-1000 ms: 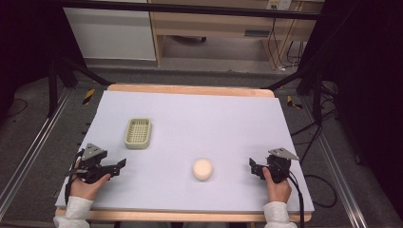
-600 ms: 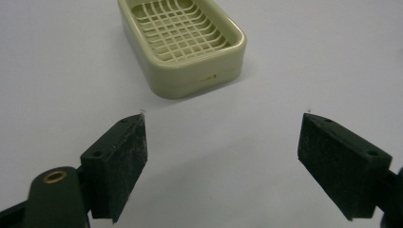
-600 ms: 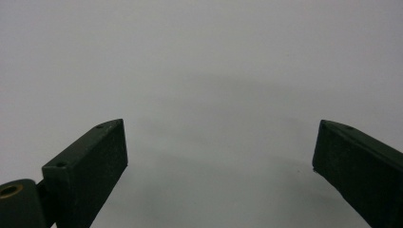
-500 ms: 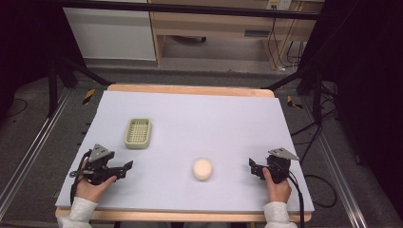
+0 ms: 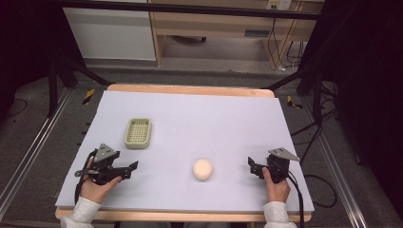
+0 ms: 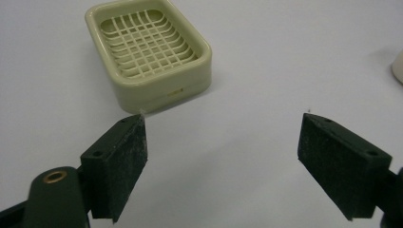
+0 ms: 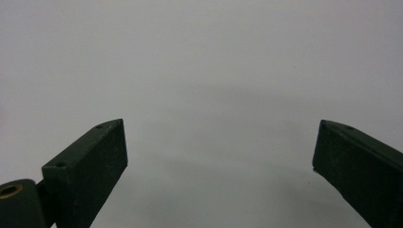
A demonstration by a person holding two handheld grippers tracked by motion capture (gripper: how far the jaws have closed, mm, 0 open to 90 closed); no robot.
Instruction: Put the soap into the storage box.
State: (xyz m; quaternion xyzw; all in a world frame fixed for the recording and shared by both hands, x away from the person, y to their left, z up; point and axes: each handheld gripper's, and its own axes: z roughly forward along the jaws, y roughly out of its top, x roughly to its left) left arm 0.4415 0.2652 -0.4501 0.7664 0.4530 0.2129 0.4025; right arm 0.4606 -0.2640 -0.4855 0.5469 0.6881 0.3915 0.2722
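Note:
A pale green soap dish [image 5: 138,133] with a grid floor sits on the left half of the table. It is empty, and in the left gripper view the soap dish [image 6: 147,52] lies ahead and to the left of the jaws. A round cream lump [image 5: 202,169] rests near the table's middle front, and its edge [image 6: 398,66] shows at the far right. My left gripper [image 5: 129,170] [image 6: 223,147] stands open and empty, front left, below the dish. My right gripper [image 5: 253,167] [image 7: 221,156] is open and empty, to the right of the lump, over bare table.
The lavender table top [image 5: 214,123] has a wooden edge [image 5: 190,89] at the back. Metal frame rails [image 5: 28,156] run along both sides, and cables [image 5: 313,180] trail off the right.
My left gripper has shifted a little to the right, toward the middle of the table. The right gripper, the dish and the lump have stayed put.

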